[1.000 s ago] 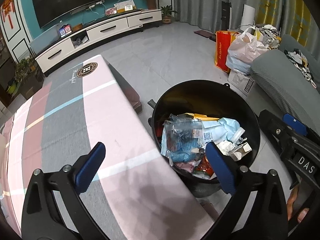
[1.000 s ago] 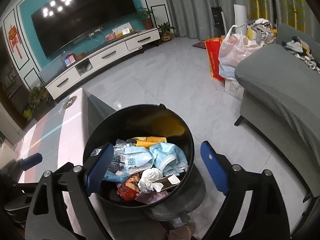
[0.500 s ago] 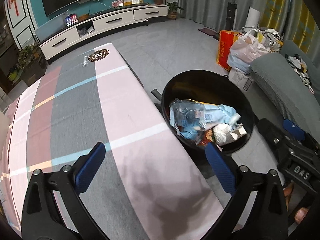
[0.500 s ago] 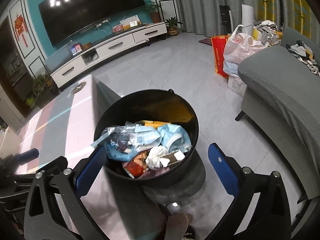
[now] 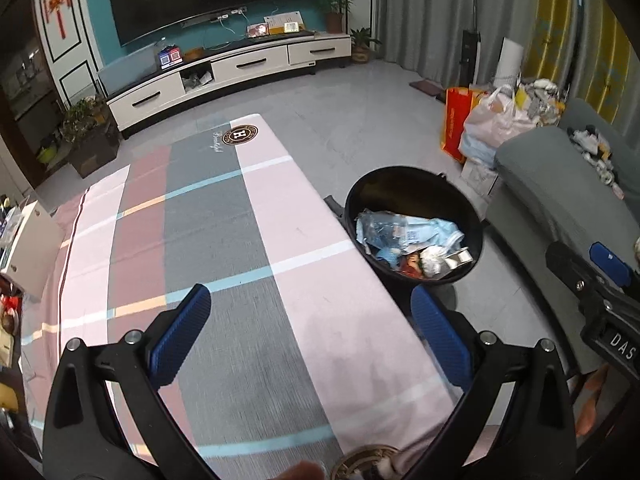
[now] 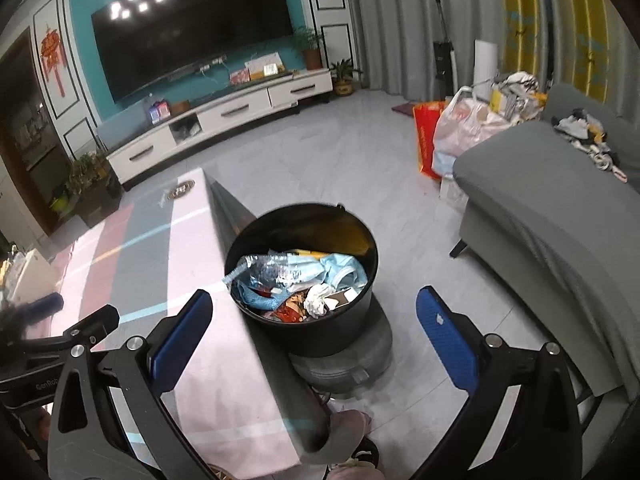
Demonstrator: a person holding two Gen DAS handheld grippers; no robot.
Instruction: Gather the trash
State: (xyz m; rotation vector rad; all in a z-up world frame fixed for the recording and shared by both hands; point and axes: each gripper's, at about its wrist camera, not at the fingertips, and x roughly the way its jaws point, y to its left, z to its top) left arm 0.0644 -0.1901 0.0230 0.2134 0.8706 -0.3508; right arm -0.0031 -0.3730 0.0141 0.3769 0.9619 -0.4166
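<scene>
A black round bin (image 5: 416, 184) (image 6: 320, 332) stands on the floor beside the table's right edge. It holds mixed trash (image 5: 408, 240) (image 6: 296, 280): plastic wrappers, blue masks, crumpled white paper, a small box. My left gripper (image 5: 308, 336) is open and empty above the table (image 5: 224, 240), which has a pink and grey striped cloth. My right gripper (image 6: 316, 336) is open and empty, above and in front of the bin. The right gripper also shows at the right edge of the left wrist view (image 5: 600, 280).
A grey sofa (image 6: 560, 216) stands to the right of the bin. Bags (image 6: 460, 132) lie on the floor behind it. A white TV cabinet (image 6: 224, 116) runs along the far wall. A white box (image 5: 28, 248) sits at the table's left edge.
Both grippers have pulled back and up from the bin, which now looks smaller and farther away. The left gripper has shifted over the table. Both stay open.
</scene>
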